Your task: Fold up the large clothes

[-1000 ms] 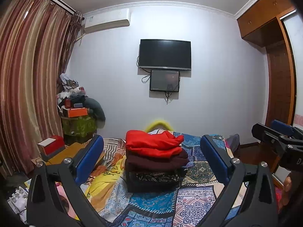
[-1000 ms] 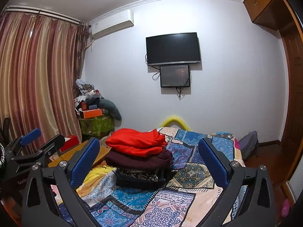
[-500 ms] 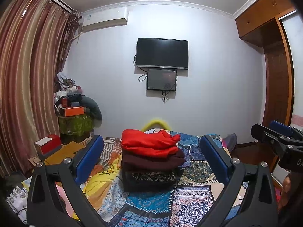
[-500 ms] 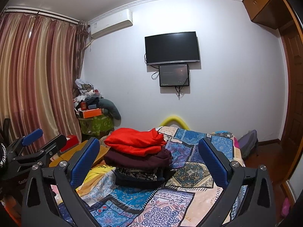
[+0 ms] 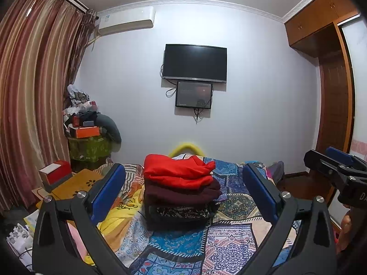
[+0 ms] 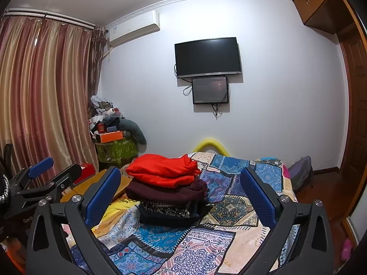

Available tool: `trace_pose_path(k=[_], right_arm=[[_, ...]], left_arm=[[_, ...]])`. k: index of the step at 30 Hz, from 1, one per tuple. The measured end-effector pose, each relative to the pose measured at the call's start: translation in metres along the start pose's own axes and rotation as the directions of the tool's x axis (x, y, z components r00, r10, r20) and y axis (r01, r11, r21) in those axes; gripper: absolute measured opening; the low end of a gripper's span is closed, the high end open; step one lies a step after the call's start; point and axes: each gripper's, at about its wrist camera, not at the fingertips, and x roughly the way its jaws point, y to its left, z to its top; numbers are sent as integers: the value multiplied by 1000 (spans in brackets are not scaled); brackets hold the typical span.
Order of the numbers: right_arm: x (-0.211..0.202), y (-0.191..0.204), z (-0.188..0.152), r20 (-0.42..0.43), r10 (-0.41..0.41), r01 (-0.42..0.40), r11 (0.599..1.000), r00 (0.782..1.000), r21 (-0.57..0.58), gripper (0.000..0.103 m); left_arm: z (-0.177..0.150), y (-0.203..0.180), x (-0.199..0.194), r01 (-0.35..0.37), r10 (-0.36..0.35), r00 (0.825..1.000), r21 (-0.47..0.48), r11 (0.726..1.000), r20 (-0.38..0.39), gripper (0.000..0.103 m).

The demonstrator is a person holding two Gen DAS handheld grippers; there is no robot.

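Left gripper (image 5: 183, 194) and right gripper (image 6: 181, 194): jaws spread wide, nothing grasped, both held above the patterned bedspread (image 6: 220, 247). Stack of folded clothes (image 5: 180, 194), red garment (image 5: 176, 171) uppermost, sits at frame centre between the blue pads (image 5: 107, 194). Television (image 6: 207, 57) at upper centre.

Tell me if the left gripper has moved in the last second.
Yes. The TV has slid left in its view, so the left gripper turned slightly right.
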Motion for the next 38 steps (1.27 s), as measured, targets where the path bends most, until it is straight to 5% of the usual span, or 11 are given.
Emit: trace_pose_path(k=[38], right_arm=[[6, 4, 0, -21, -15, 14, 1000, 1000, -22, 103]], left_arm=[[-3, -7, -3, 23, -23, 1000, -3, 1000, -15, 102]])
